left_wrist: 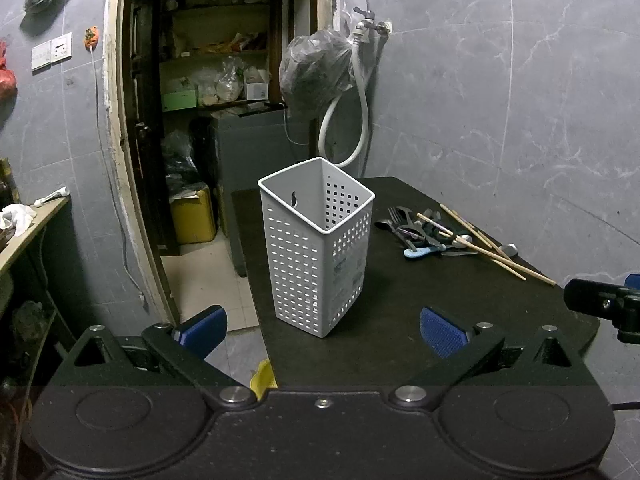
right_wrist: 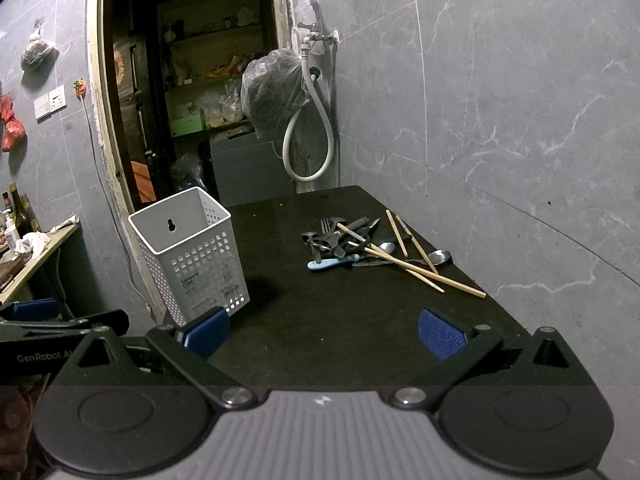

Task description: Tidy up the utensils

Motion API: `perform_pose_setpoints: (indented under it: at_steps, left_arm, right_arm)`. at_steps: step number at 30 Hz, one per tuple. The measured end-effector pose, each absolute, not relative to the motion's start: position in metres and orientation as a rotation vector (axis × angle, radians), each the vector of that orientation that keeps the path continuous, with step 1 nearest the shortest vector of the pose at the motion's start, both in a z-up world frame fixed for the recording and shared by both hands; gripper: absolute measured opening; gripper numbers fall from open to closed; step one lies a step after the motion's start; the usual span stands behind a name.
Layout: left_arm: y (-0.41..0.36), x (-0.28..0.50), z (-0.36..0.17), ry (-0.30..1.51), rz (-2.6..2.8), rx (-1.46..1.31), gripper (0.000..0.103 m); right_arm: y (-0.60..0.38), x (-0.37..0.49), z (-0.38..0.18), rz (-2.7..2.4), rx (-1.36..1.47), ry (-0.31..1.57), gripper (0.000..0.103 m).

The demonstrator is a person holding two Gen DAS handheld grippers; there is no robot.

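Both sets of tongs hang at the near end of the table (right_wrist: 320, 320), tipped a little downward. The left gripper (left_wrist: 322, 332) is spread as wide as it goes, nothing between its blue pads. The right gripper (right_wrist: 322, 332) is the same, wide open and empty.

Nothing is sorted yet, by the look of it. The caddy (left_wrist: 316, 248) stands upright just beyond the left gripper, and what shows of its inside is bare. So the whole job is still ahead.

Right of the caddy and further back, well apart from it, lies the pile (right_wrist: 348, 244): forks, spoons, dark-handled pieces and a light blue handle, all tangled. The chopsticks (right_wrist: 416, 270) lie crossed over the top, their near ends reaching furthest toward the right gripper. I'd guess those have to come off first.

Room to move looks good: bare black tabletop between caddy and pile. Mind the edges, though. The caddy sits close to the table's left edge, with floor below. Beyond the pile the table runs along the tiled wall (right_wrist: 520, 140), so there's little clearance on that side.
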State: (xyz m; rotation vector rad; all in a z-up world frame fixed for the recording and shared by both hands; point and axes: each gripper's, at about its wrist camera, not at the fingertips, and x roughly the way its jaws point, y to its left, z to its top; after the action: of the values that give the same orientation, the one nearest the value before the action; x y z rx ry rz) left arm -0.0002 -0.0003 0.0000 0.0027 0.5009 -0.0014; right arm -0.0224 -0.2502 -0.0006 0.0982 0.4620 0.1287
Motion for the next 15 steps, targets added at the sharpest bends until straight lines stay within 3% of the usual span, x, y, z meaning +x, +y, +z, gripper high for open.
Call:
perform_pose_setpoints:
  at_steps: [15]
  left_arm:
    - [-0.0031, -0.0014, -0.0024, 0.504, -0.003, 0.004, 0.102]
  right_arm:
    - [-0.2548, -0.0236, -0.0003, 0.128, 0.099, 0.464, 0.103]
